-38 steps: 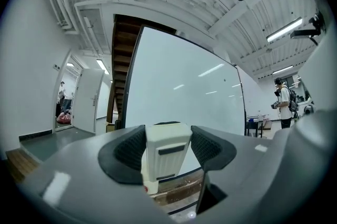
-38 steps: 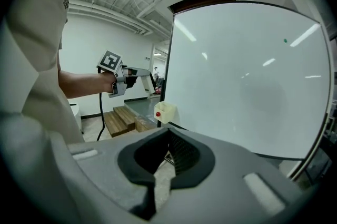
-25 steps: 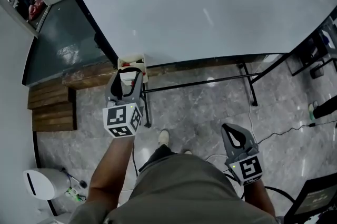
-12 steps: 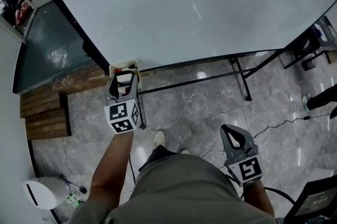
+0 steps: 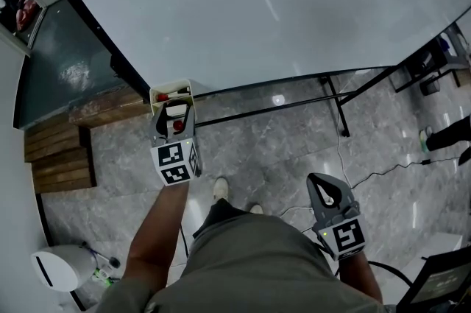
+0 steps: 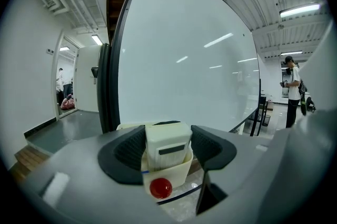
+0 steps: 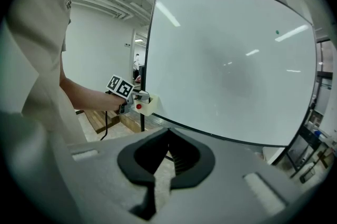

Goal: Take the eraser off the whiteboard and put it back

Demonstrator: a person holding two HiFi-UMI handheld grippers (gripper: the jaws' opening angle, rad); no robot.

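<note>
The eraser (image 6: 167, 146), a pale block with a dark slot on its face, stands in the cream holder (image 6: 179, 175) at the whiteboard's (image 5: 280, 2) lower left corner. Its lower part sits behind the holder's near wall, above a red dot (image 6: 160, 187). The left gripper (image 5: 175, 111) has its jaws set wide, and both dark pads appear to press the eraser's sides. This looks like the put-back step, with the block partly in the holder. To do it well, the eraser should go straight down until it bottoms out, kept square to the holder's walls. The jaws should part only once it rests, and the gripper should then draw back toward the person without catching the rim. The right gripper (image 7: 168, 133), low and well apart at near right, has its jaws together on nothing and need play no part. The left gripper view alone shows the pads against the eraser and how deep it sits; from the head view the eraser is only a pale shape between the jaws. The head view alone sets both grippers over the grey floor (image 5: 265, 149). The right gripper view shows the holder from the side, with the left gripper against it.
</note>
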